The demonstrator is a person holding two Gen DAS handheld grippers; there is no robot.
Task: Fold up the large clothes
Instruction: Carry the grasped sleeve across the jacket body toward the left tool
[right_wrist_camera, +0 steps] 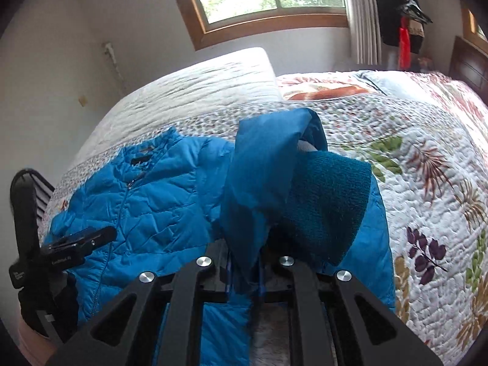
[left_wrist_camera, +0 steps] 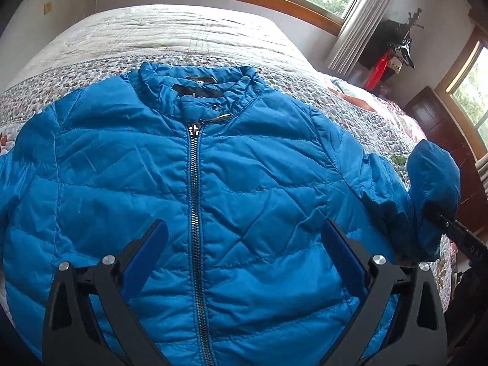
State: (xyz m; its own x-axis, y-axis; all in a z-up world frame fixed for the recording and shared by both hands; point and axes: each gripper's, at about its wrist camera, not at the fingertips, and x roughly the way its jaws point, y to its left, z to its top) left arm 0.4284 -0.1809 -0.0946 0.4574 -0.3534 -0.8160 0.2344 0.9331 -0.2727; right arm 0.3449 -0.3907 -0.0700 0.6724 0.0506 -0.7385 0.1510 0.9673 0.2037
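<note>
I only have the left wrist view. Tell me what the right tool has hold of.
Observer: The right tool is shut on the jacket sleeve, lifted off the bedspread.
Operator: Describe the sleeve end.
Observer: A darker knit cuff hangs beside the clamped fabric.
Operator: Report where my left tool sits from there.
Observer: The left tool hovers over the jacket front near the zipper, holding nothing.

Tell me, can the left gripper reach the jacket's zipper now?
Probably yes. The left gripper is open right above the zipper, with nothing between them; the right gripper holds only the sleeve.
</note>
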